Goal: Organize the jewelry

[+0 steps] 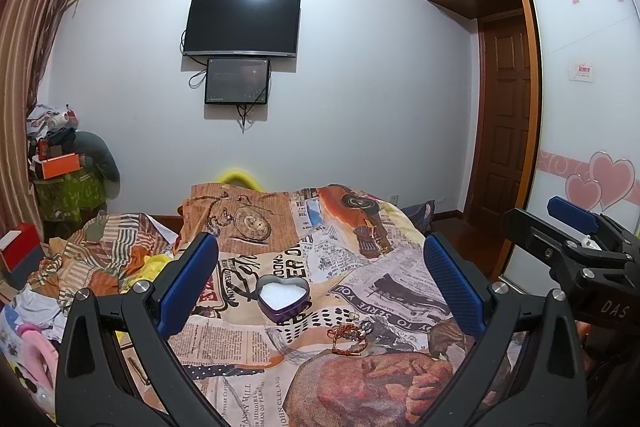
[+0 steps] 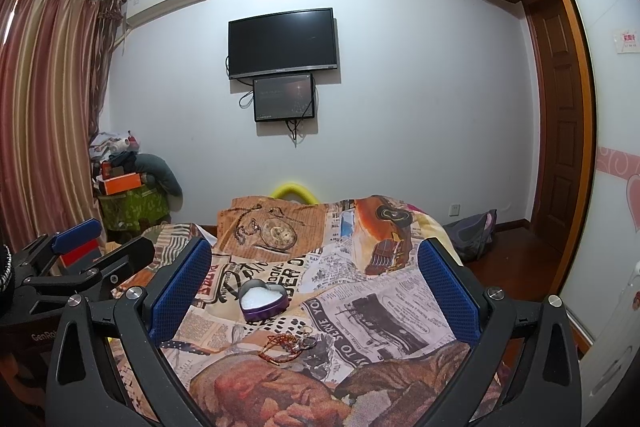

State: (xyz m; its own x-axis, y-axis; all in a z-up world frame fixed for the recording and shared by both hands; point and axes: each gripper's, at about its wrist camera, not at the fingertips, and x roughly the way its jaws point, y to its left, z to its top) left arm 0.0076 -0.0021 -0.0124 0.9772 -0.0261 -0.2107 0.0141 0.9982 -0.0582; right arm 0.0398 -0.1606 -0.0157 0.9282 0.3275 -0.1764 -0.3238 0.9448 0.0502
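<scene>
A small tangle of jewelry lies on a bed covered by a newspaper-print quilt. The tangle includes a reddish-orange beaded bracelet and some paler metallic pieces, too small to make out one by one. In the left wrist view it sits between the two jaws, closer to the camera than their tips and nearer the right one. In the right wrist view the same tangle lies between that gripper's jaws, a little left of centre.

Just beyond the jewelry, and apart from it, rests a heart-shaped tin with purple walls and a white lining, its lid off. It also falls between the jaws in both views.

The left gripper has its blue-padded jaws spread wide with nothing between them. The right gripper is likewise spread wide and holds nothing. Each gripper appears at the edge of the other's view, side by side above the quilt.

On the wall beyond the bed hangs a dark television with a smaller screen below it.
</scene>
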